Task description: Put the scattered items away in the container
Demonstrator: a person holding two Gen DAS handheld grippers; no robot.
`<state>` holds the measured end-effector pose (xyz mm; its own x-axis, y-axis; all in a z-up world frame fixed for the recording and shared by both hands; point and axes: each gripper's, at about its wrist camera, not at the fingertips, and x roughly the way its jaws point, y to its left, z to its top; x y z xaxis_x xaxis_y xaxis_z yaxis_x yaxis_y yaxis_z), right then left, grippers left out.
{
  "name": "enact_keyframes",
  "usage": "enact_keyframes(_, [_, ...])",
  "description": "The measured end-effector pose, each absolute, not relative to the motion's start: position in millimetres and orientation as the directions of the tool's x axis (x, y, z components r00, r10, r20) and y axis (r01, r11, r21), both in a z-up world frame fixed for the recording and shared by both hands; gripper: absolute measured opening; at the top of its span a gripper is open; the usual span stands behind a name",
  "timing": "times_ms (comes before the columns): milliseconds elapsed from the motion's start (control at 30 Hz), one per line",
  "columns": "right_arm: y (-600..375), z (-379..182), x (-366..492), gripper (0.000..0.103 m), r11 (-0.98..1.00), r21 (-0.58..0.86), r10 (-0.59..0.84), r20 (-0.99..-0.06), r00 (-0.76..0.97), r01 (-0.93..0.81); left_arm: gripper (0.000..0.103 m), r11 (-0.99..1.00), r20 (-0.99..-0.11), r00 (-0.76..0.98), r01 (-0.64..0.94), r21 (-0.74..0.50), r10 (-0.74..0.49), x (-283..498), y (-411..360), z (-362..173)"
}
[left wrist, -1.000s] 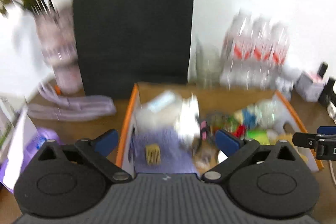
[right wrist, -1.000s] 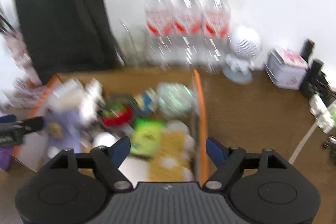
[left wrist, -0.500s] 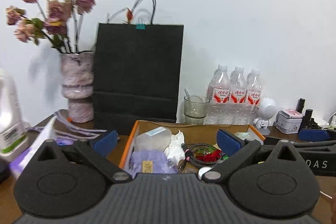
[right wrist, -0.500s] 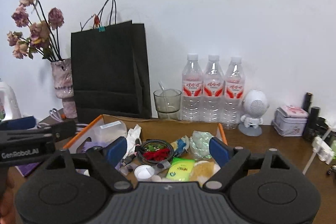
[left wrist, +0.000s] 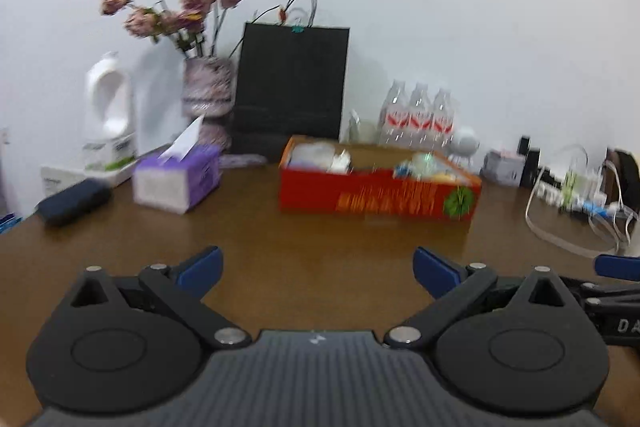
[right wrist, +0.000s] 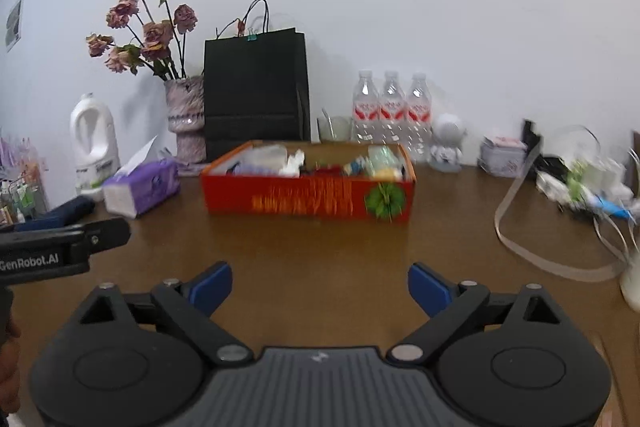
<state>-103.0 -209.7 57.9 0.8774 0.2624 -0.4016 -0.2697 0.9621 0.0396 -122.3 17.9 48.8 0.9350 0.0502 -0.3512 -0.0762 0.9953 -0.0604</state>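
A red cardboard box [left wrist: 378,195] with an orange rim stands on the brown table, holding several small items: white tissue, a clear tub, coloured packets. It also shows in the right wrist view [right wrist: 308,201]. My left gripper [left wrist: 318,269] is open and empty, well back from the box above bare tabletop. My right gripper [right wrist: 320,285] is open and empty too, equally far back. The left gripper's side [right wrist: 64,247] shows at the left of the right wrist view, and a right fingertip [left wrist: 616,262] shows at the right of the left wrist view.
Behind the box stand a black paper bag [right wrist: 256,91], a vase of dried roses [right wrist: 184,119], three water bottles [right wrist: 392,111] and a glass. A purple tissue box [right wrist: 140,187], a white jug [right wrist: 94,143] and a dark case are left. Cables and a strap [right wrist: 560,223] lie right.
Both grippers have pulled back and away from the box, from directly over its contents to well in front of it. Both remain open and empty.
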Motion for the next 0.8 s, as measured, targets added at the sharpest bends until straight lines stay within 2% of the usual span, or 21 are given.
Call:
enact_keyframes(233, [-216.1,22.1,-156.9,0.099,0.960,0.038,0.270,-0.384,0.883,-0.277,0.103,0.997,-0.346,0.936,-0.078,-0.010,0.069,-157.3,11.7,33.9])
enact_keyframes(433, [-208.9,20.3,-116.5,0.099,0.964,0.047,0.254,-0.453,0.854,-0.262,0.103,0.999,-0.421,0.906,-0.046,-0.016,0.035,-116.5,16.6,21.9])
enact_keyframes(600, [-197.0,21.9,-59.9,0.099,0.961,0.086,0.268,-0.514,0.815,-0.261,0.103,0.999,-0.477,0.878,-0.015,0.037,0.031,-57.5,15.8,18.1])
enact_keyframes(800, [-178.9,10.1,-9.0,0.099,0.964,0.062,0.245,-0.592,0.767,-0.260,0.103,0.999,-0.584,0.811,-0.021,0.029,0.034,-8.0,20.3,1.3])
